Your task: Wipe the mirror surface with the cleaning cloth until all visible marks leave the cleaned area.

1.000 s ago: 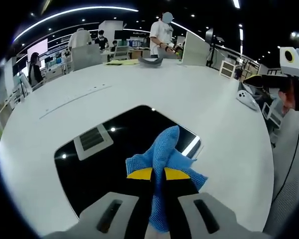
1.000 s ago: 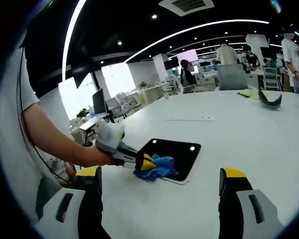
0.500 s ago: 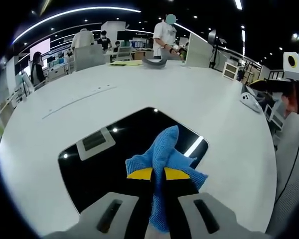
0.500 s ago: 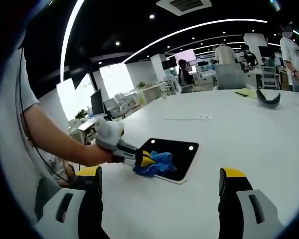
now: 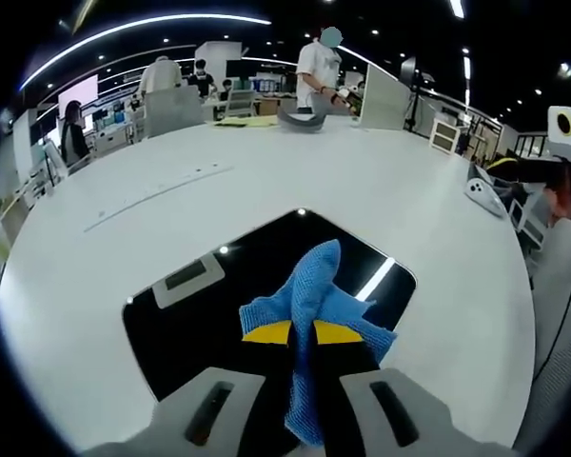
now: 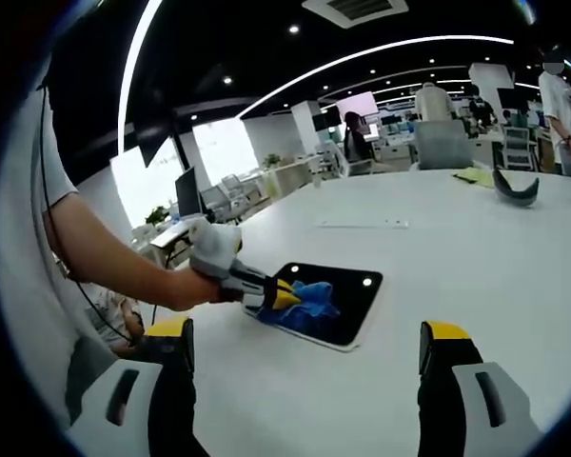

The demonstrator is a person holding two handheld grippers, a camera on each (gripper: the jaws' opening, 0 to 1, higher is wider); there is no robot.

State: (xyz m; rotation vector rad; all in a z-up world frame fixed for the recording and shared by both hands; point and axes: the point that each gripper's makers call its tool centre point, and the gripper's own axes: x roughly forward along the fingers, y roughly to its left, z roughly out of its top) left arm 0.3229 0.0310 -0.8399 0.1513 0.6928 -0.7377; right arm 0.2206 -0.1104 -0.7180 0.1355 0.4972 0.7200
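The left gripper (image 5: 302, 333) has its yellow-tipped jaws pressed together on a blue cleaning cloth (image 5: 313, 297), whose folds bunch up ahead of the tips and hang down between the jaws. The cloth lies on the mirror (image 5: 257, 286), a dark rectangular panel lying flat on the white table (image 5: 266, 171) and reflecting ceiling lights and a vent. In the right gripper view the same gripper (image 6: 284, 296), held in a gloved hand (image 6: 214, 249), presses the cloth (image 6: 309, 294) onto the near-left part of the mirror (image 6: 347, 300). The right gripper (image 6: 305, 347) hovers above the table (image 6: 476, 257) with its jaws spread wide and nothing between them, well apart from the mirror. No brand, label or writing can be read on the cloth, mirror or grippers. People stand by desks beyond the table's far edge
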